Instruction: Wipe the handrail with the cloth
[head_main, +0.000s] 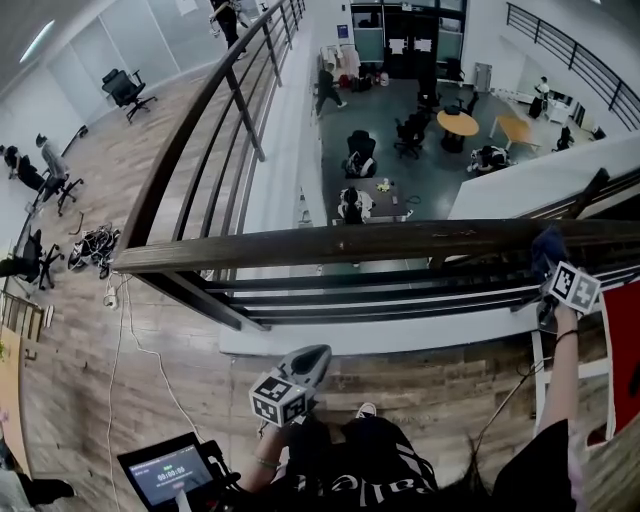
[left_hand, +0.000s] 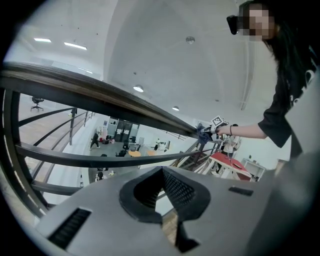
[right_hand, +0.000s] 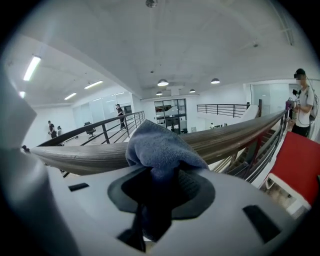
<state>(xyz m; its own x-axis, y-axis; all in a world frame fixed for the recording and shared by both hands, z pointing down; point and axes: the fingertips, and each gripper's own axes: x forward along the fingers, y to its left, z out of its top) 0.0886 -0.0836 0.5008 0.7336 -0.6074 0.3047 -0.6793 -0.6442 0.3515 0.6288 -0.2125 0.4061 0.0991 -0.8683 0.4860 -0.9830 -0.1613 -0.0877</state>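
The wooden handrail (head_main: 350, 243) runs across the head view and bends away at the left. My right gripper (head_main: 556, 268) is at its right end, shut on a blue cloth (head_main: 547, 250) that lies against the rail. In the right gripper view the cloth (right_hand: 160, 147) bunches out of my right gripper (right_hand: 160, 172) and rests on the handrail (right_hand: 235, 135). My left gripper (head_main: 318, 357) hangs low by the person's body, below the rail and apart from it, shut with nothing in it. From the left gripper (left_hand: 162, 175) I see the handrail (left_hand: 100, 97) overhead and the cloth (left_hand: 202, 132) far along it.
Thin dark metal bars (head_main: 400, 300) run under the handrail. Beyond it is a drop to a lower floor with tables and people (head_main: 360, 155). A tablet with a timer (head_main: 170, 470) stands at the lower left. A red surface (head_main: 620, 360) lies at the right.
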